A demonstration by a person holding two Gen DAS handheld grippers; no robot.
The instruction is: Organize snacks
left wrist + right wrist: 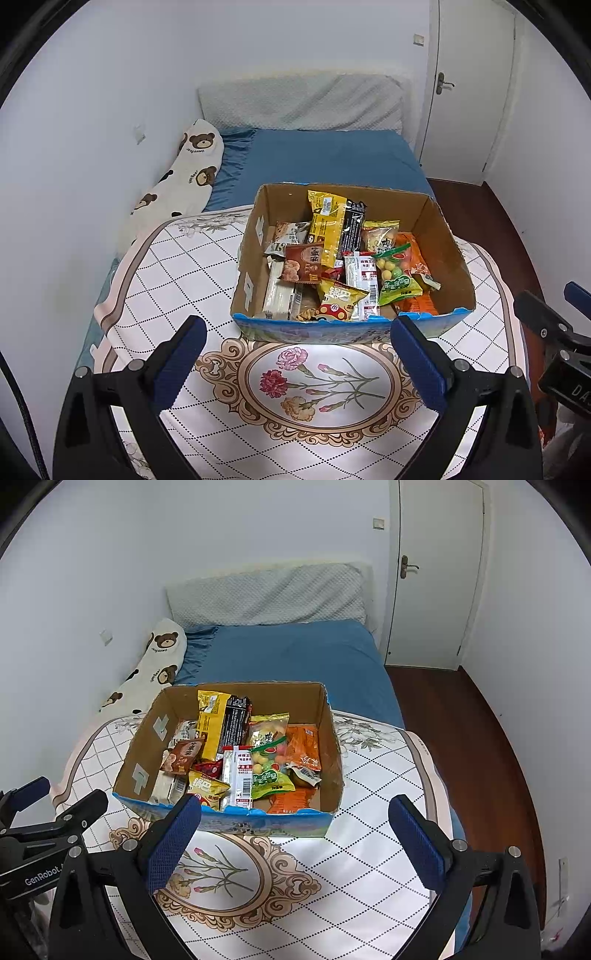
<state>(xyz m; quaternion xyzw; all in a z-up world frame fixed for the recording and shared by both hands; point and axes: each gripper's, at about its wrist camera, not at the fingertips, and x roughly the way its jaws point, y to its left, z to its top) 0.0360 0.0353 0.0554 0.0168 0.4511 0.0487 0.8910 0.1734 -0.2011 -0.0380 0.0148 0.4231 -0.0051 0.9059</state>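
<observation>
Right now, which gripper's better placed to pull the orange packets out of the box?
Probably right. The orange packets lie along the cardboard box's right wall, nearer the right gripper. The left gripper is open too, but faces the box's left half.

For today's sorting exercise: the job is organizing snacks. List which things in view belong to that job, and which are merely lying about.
Belong to the job:
cardboard box
yellow snack packet
brown snack packet
green candy bag
orange packets
left gripper, open
right gripper, open

Lying about:
bear-print pillow
blue bedsheet
floral quilt
door
</observation>
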